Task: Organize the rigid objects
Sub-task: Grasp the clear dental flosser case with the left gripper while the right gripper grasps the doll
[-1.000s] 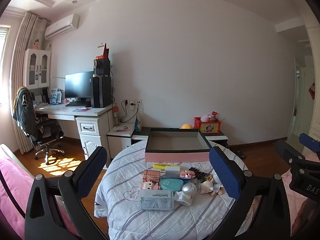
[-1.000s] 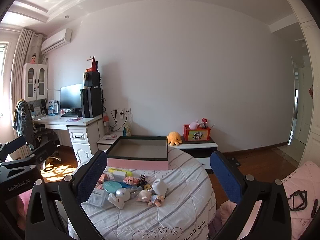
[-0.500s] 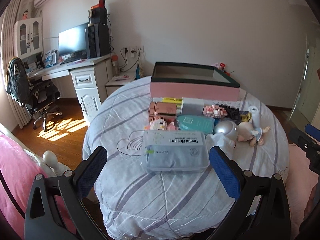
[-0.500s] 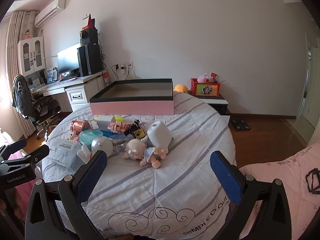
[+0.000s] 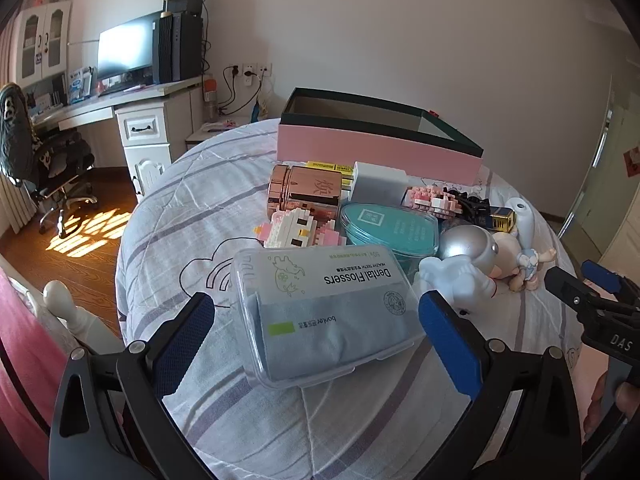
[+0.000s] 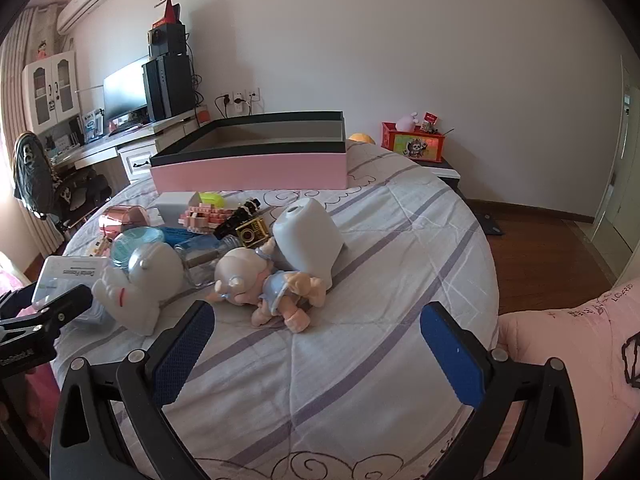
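Hand-held gripper [image 5: 316, 338] astride flosser box [image 5: 324, 308]

You are looking at a cluster of small rigid things lying just in front of the pink box [image 5: 376, 152], which is sitting open-topped with a dark rim. Nearest you, farthest from the box, the clear dental flosser case [image 5: 324, 312] is lying flat. Behind it, toward the box, a teal oval case [image 5: 388, 228] is resting beside a rose-gold jar [image 5: 306, 192] lying on its side. The silver-headed white figure [image 6: 140, 280] and the baby doll [image 6: 260, 284] are lying toppled, with the white canister [image 6: 308, 236] tilting just behind the doll.
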A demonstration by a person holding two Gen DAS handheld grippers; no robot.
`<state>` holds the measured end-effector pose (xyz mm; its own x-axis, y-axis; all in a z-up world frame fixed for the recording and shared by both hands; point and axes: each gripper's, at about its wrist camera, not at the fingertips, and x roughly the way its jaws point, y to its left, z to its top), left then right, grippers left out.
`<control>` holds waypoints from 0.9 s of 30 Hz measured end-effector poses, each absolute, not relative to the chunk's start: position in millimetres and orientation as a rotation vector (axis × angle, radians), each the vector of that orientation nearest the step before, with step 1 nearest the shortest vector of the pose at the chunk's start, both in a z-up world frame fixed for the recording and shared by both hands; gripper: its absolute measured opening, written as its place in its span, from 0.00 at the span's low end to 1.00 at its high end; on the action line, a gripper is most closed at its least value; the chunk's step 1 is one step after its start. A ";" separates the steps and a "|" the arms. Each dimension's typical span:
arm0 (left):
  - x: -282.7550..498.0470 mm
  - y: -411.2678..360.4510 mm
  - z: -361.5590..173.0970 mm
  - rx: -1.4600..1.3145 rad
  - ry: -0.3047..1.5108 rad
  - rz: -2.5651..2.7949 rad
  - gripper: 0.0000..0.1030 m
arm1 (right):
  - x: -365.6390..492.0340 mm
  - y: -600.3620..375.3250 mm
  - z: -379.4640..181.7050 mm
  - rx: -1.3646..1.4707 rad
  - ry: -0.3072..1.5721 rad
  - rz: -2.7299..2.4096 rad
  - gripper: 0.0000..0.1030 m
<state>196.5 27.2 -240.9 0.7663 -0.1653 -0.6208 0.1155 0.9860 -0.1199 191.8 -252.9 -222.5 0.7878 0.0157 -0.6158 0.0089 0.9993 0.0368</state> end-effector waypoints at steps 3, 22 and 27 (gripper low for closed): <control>191.8 24.8 -239.4 -0.077 0.707 -0.176 1.00 | 199.1 -252.6 -227.1 0.054 0.685 0.020 1.00; 198.2 21.6 -244.9 0.006 0.674 -0.176 0.97 | 243.3 -238.6 -243.5 0.149 0.755 0.116 0.81; 188.4 21.6 -235.5 -0.003 0.631 -0.205 0.97 | 230.9 -235.8 -241.3 0.131 0.743 0.142 0.76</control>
